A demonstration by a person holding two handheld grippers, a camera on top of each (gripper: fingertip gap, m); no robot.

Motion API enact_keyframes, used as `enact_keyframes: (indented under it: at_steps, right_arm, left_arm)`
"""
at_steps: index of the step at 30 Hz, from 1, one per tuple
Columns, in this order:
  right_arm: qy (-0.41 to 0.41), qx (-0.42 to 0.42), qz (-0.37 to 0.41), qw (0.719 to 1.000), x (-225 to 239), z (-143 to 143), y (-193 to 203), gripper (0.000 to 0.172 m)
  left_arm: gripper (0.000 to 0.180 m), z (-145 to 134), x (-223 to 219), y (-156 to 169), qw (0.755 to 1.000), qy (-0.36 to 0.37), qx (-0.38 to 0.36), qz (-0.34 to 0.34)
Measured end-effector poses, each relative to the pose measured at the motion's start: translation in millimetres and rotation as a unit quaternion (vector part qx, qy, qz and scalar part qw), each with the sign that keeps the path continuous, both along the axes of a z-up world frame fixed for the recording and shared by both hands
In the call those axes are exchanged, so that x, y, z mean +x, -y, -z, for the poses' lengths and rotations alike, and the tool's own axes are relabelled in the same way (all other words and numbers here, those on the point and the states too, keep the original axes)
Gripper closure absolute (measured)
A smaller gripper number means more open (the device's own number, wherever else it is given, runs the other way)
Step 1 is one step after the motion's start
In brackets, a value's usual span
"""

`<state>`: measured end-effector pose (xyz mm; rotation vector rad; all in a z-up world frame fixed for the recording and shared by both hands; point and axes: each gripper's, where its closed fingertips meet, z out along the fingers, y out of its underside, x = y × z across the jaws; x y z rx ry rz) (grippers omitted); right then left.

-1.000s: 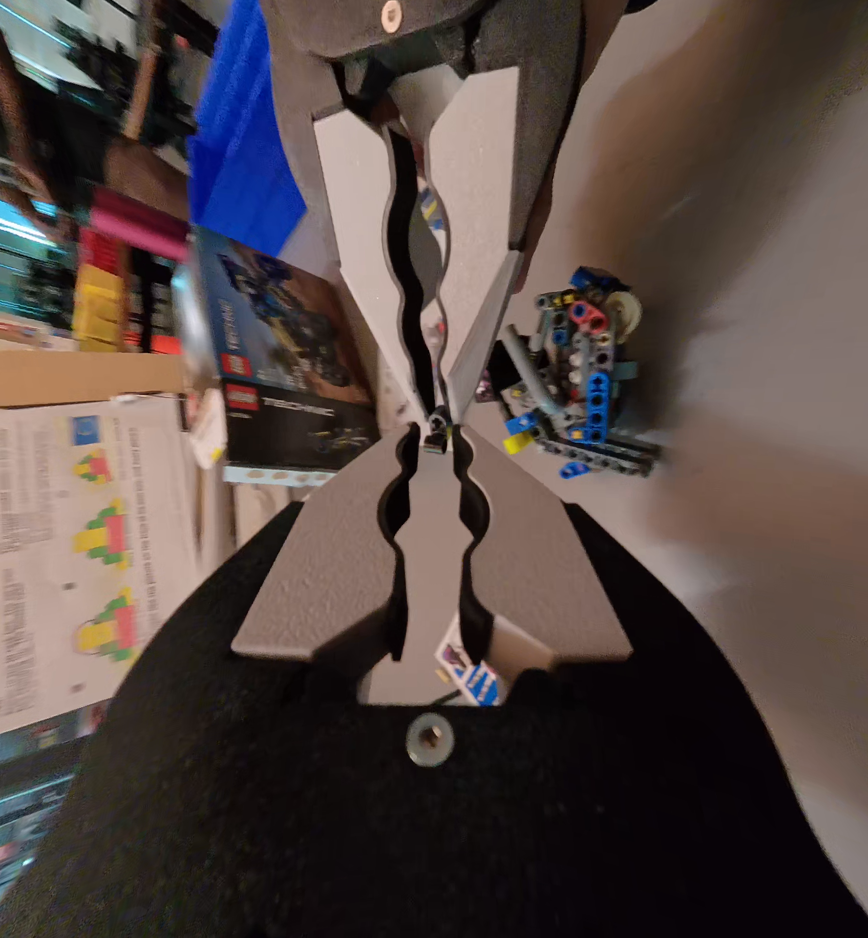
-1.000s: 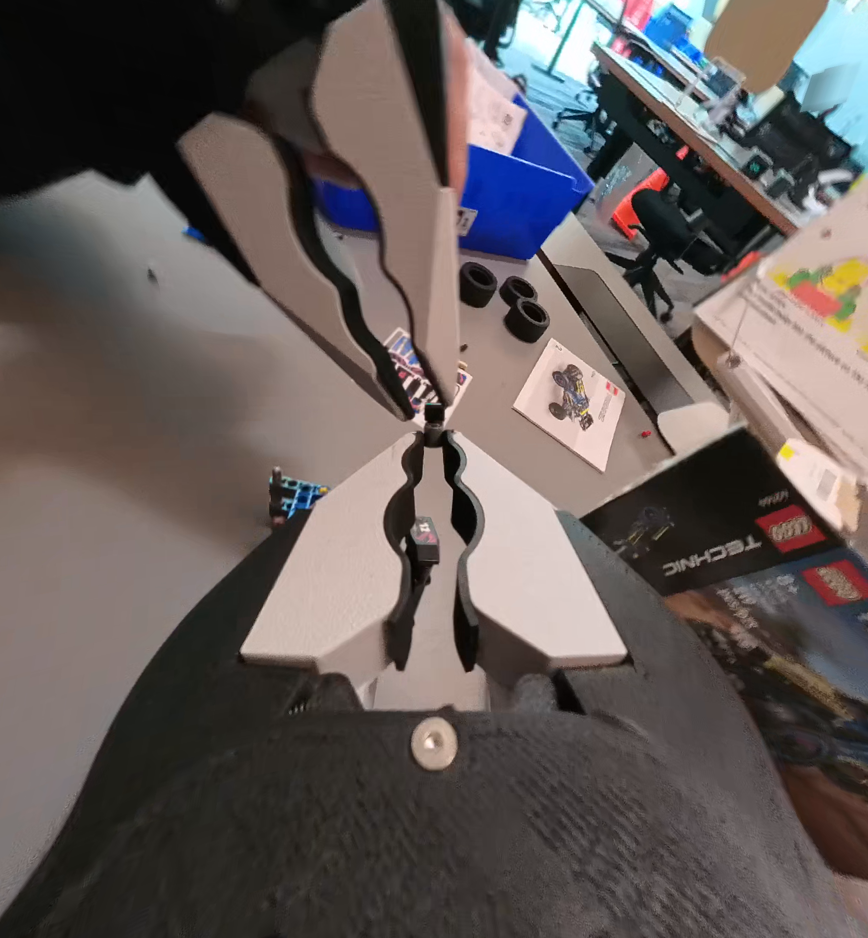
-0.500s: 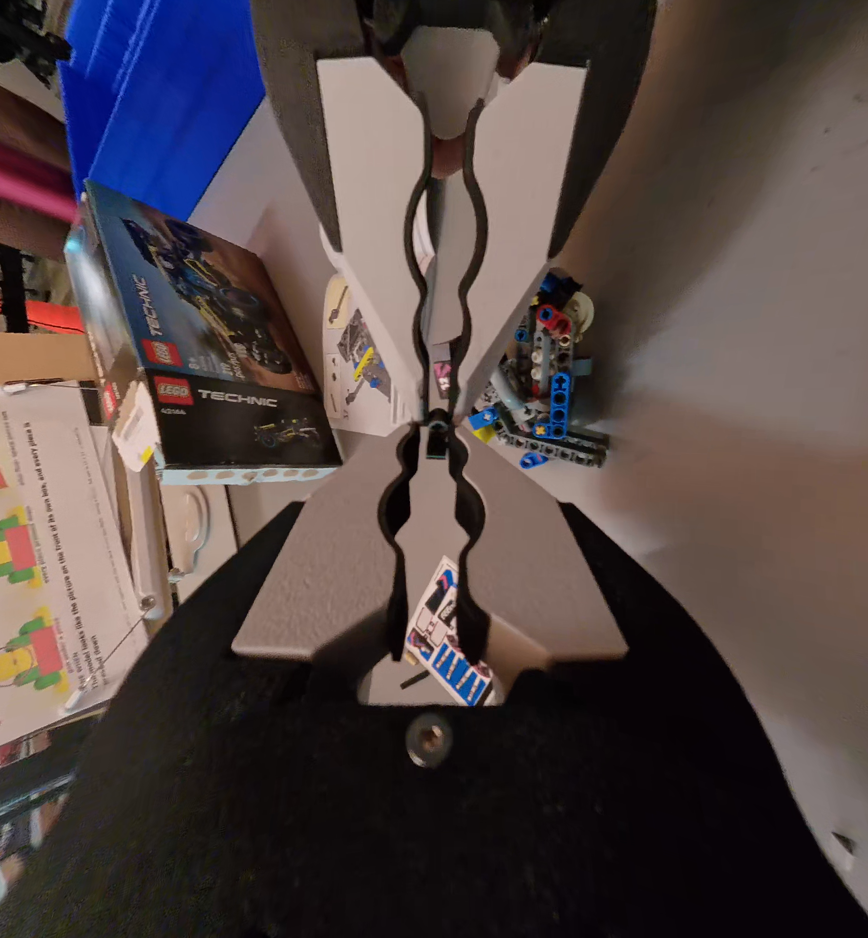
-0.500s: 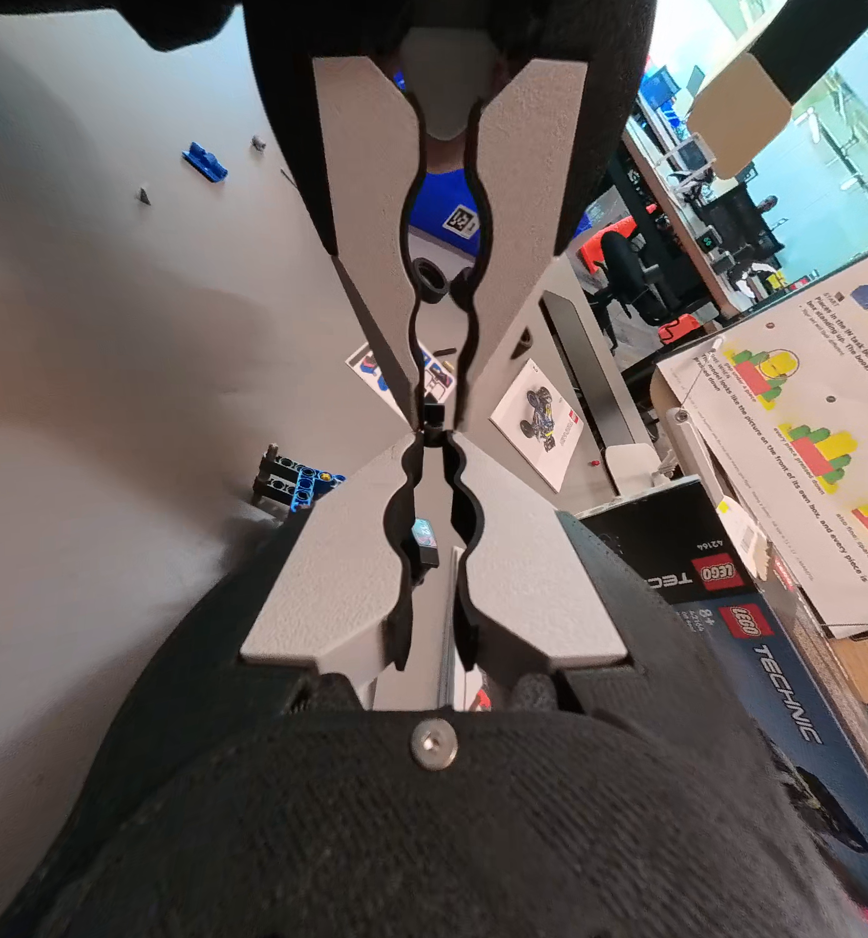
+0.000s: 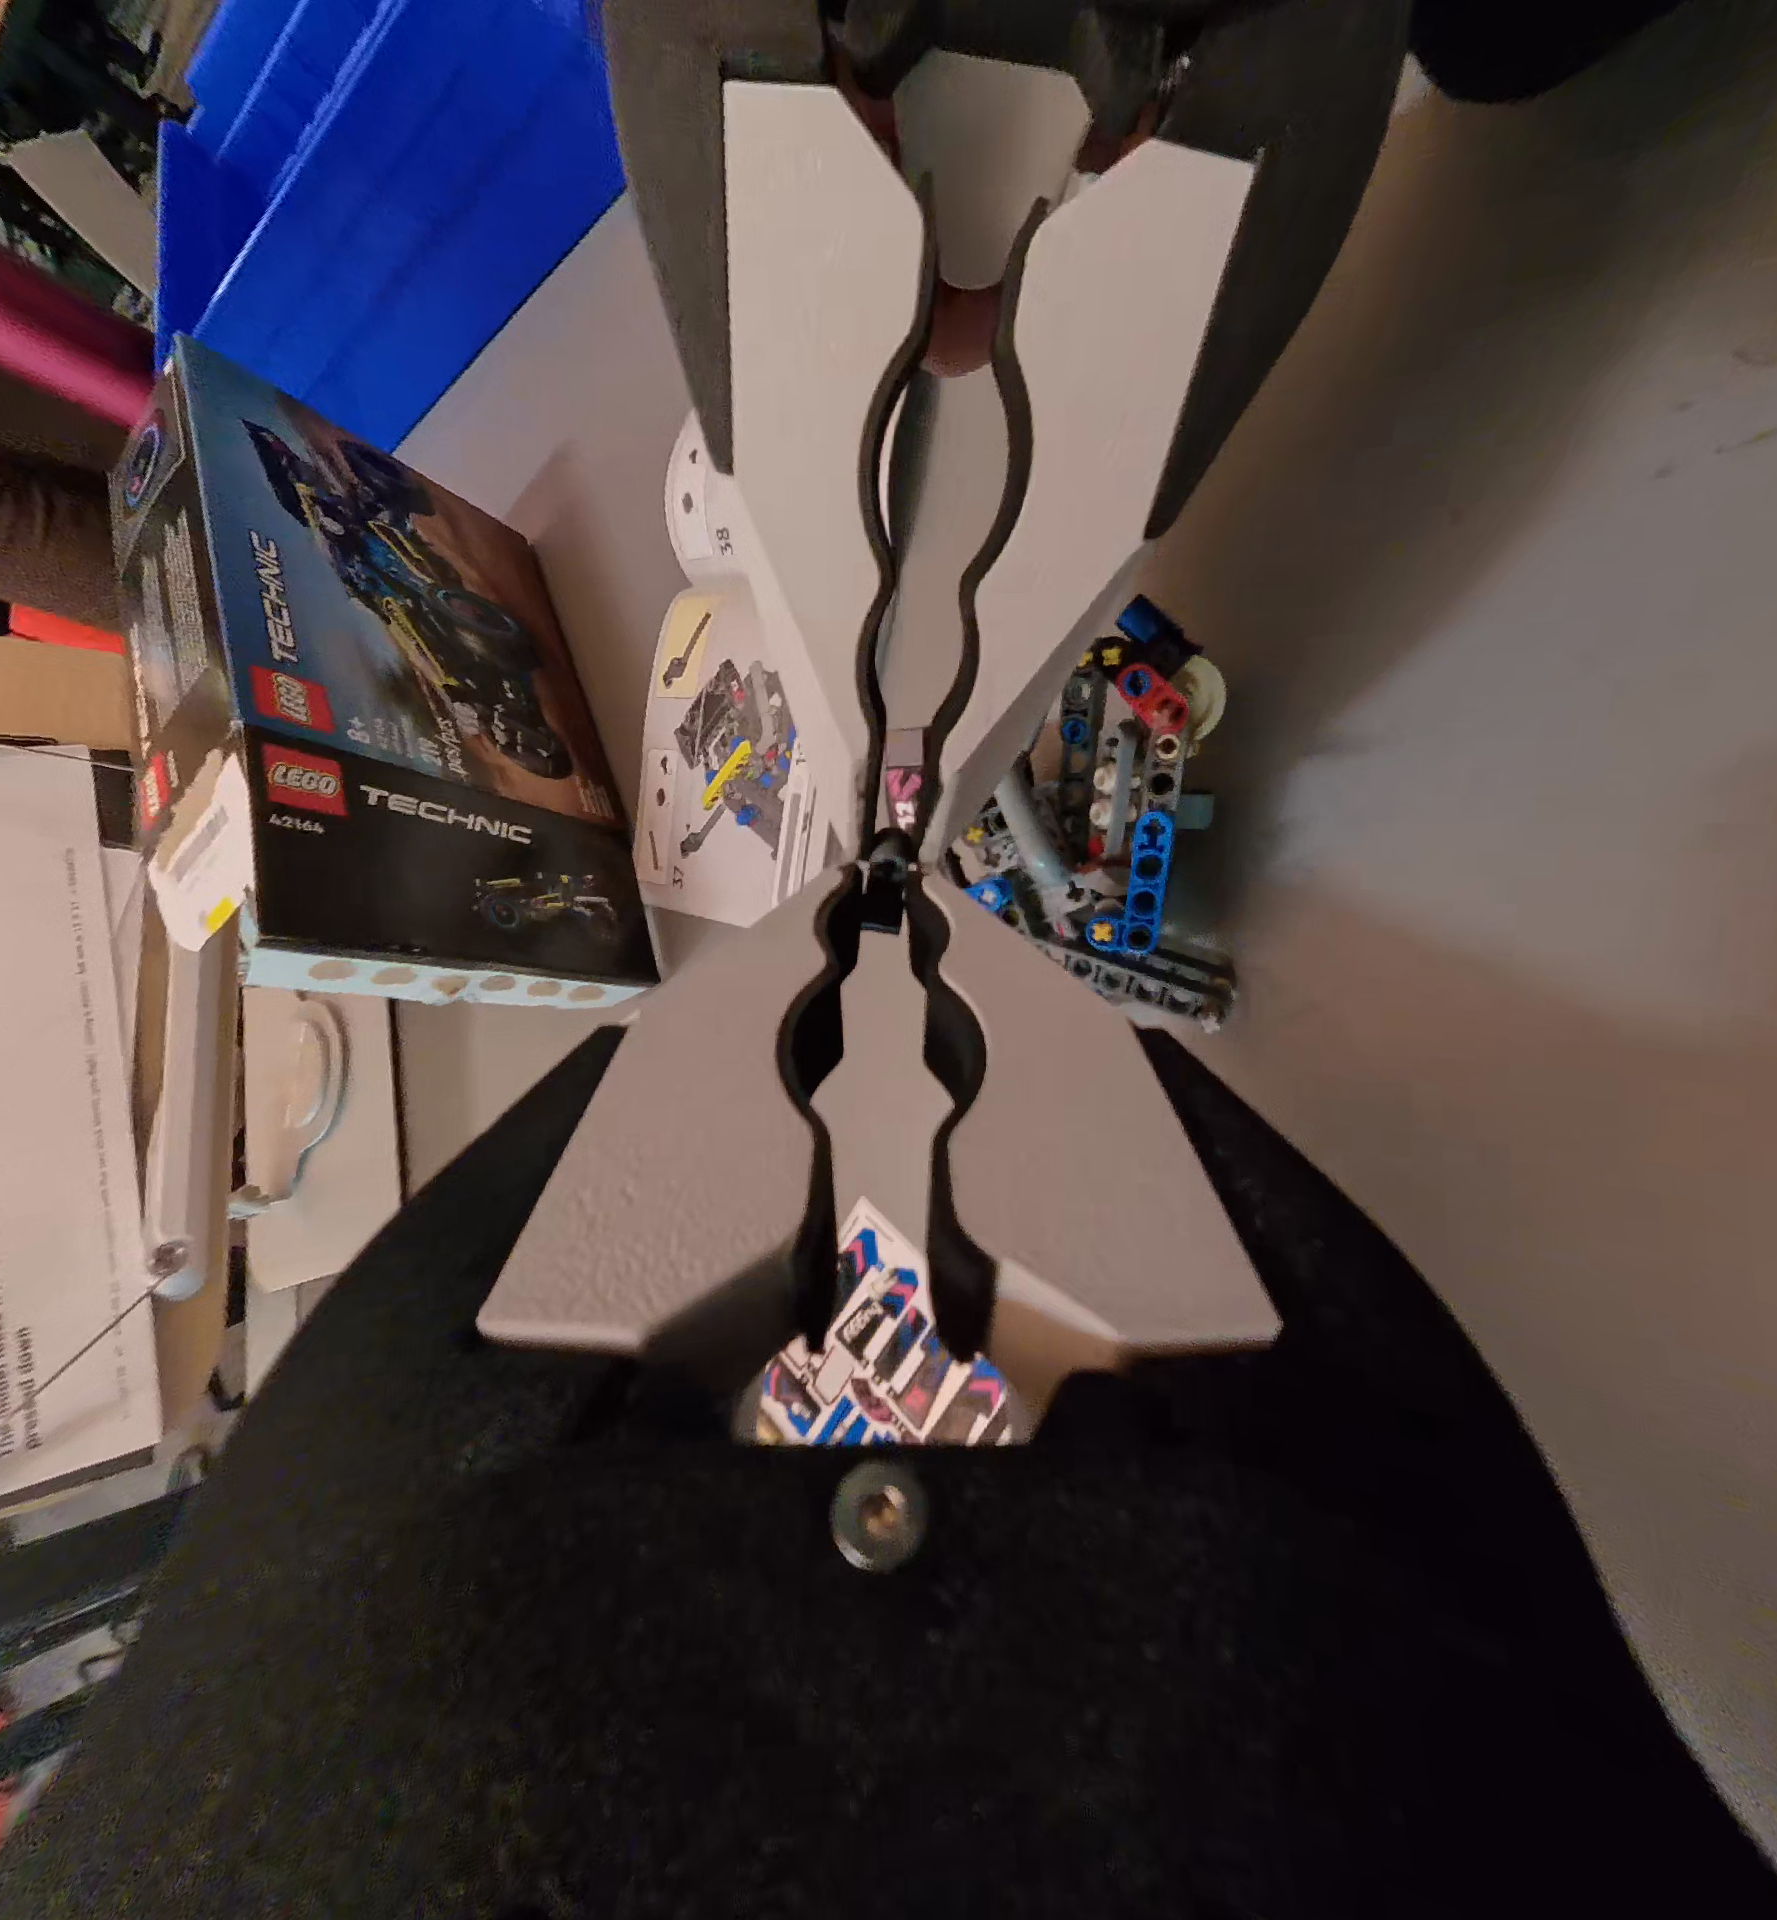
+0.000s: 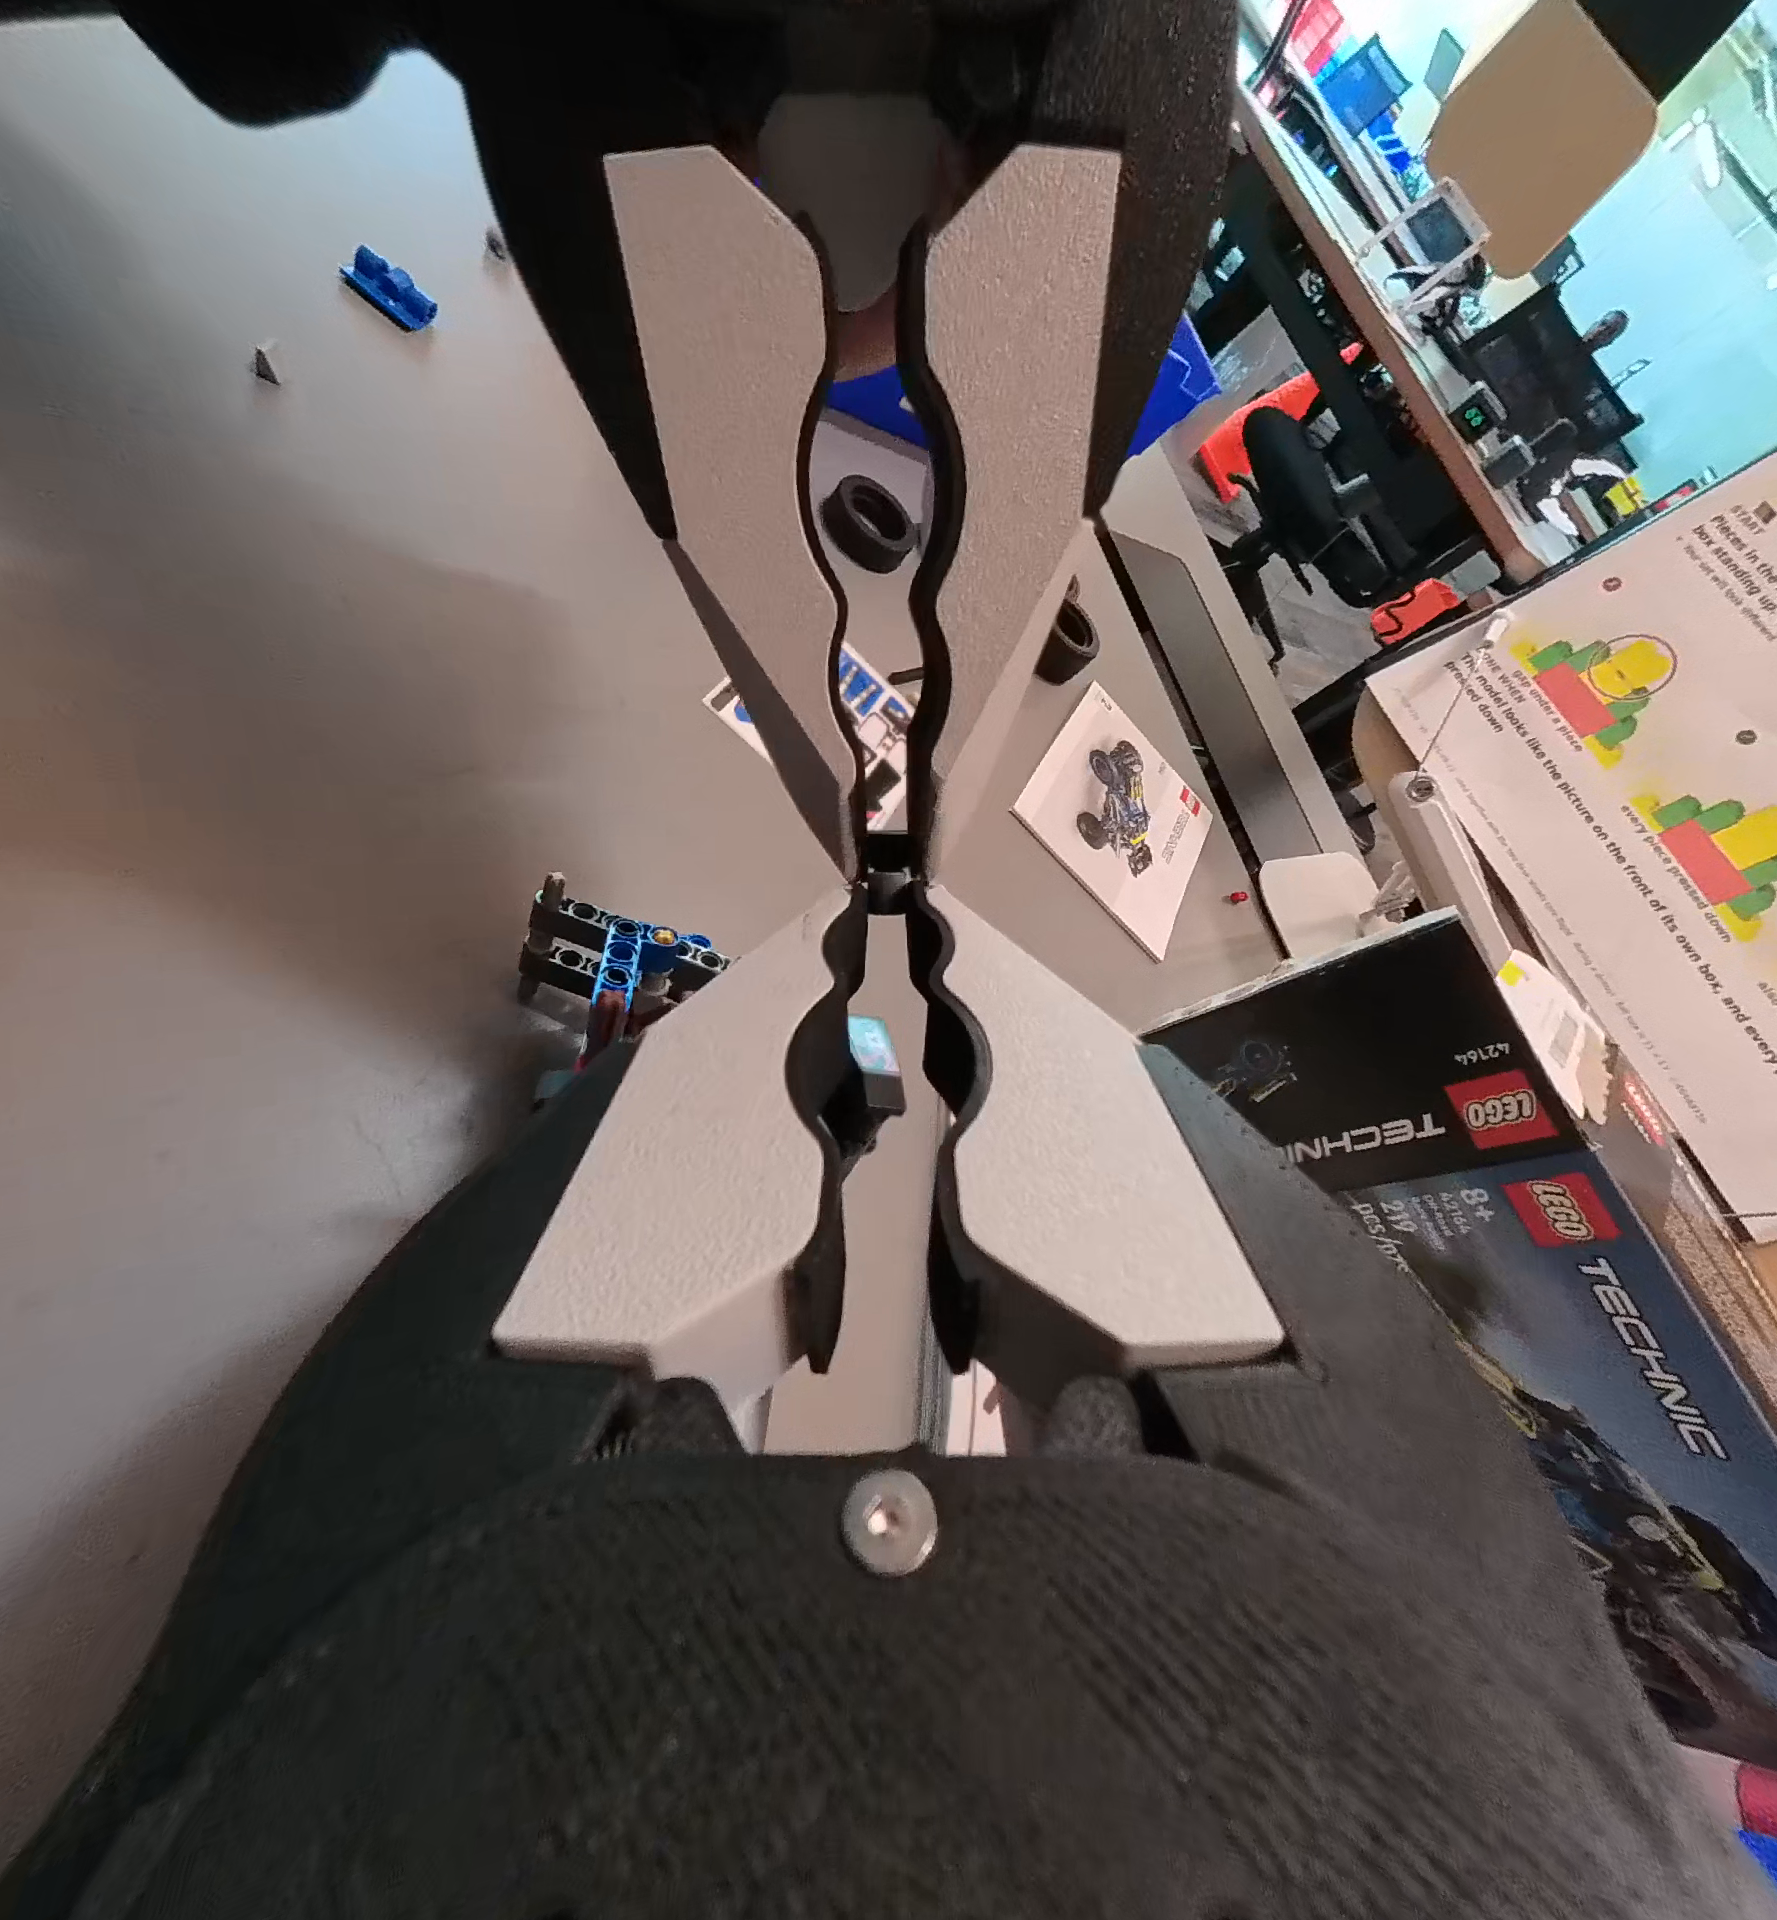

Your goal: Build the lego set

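Note:
My two grippers meet tip to tip above the grey table (image 6: 240, 623). My left gripper (image 5: 882, 883) comes up from the bottom of the left wrist view and is shut on a small black piece (image 5: 880, 902) at its fingertips. My right gripper (image 6: 889, 896) is shut on a black piece with a sticker on it (image 6: 876, 1060), which lies along its jaws and ends at the tips. That stickered piece also shows between the right fingers in the left wrist view (image 5: 905, 792). The two black pieces touch end to end (image 6: 889, 862).
A half-built model of grey, blue and red beams (image 5: 1123, 821) (image 6: 614, 951) lies on the table below the tips. A toy set box (image 5: 396, 748) (image 6: 1435, 1122), an open booklet (image 5: 728, 769), a sticker sheet (image 5: 884, 1361), black tyres (image 6: 868, 520) and a blue bin (image 5: 375, 208) stand around. Less than 4 cm separates the two grippers' tips.
Both grippers have turned until they face each other in one straight line, tips still together on the black pieces. The left jaws have drawn in a little on their piece.

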<state>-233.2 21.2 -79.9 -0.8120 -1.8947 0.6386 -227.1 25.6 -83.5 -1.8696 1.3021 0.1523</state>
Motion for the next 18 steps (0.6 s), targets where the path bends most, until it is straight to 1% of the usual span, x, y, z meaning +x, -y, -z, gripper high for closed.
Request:
enact_keyframes:
  at_steps: [4, 6, 9, 11, 13, 14, 16, 17, 18]
  right_arm:
    - [0.005, 0.003, -0.012, 1.0, 3, 3, 1, 0.168]
    - [0.007, 0.0, -0.019, 1.0, 3, 5, 2, 0.168]
    - [0.01, -0.011, -0.028, 0.999, 3, 7, 1, 0.167]
    - [-0.001, -0.028, -0.039, 0.999, 3, 3, 4, 0.166]
    - [-0.009, -0.055, -0.048, 0.997, 6, -2, 4, 0.148]
    - [0.0, -0.07, -0.048, 0.996, 9, -1, 1, 0.136]
    - [0.043, -0.118, -0.04, 0.991, 17, 9, -7, 0.107]
    - [0.07, -0.148, -0.034, 0.986, 21, 17, -10, 0.1]
    - [0.081, -0.188, -0.035, 0.978, 22, 20, -11, 0.097]
  left_arm:
    - [0.176, 3, 3, 0, 0.999, 0.044, -0.008, 0.021]
    - [0.176, 5, 3, 1, 0.998, 0.054, -0.008, 0.033]
    - [0.177, 7, 2, 1, 0.996, 0.077, -0.016, 0.031]
    - [0.177, 11, -3, 1, 0.997, 0.077, -0.021, 0.023]
    - [0.177, 17, -10, 1, 0.997, 0.072, -0.032, 0.015]
    - [0.177, 20, -11, 3, 0.996, 0.073, -0.043, 0.014]
    - [0.177, 33, -14, 8, 0.995, 0.065, -0.077, 0.021]
    - [0.177, 39, -15, 10, 0.994, 0.054, -0.09, 0.026]
    - [0.177, 45, -15, 12, 0.993, 0.042, -0.105, 0.036]
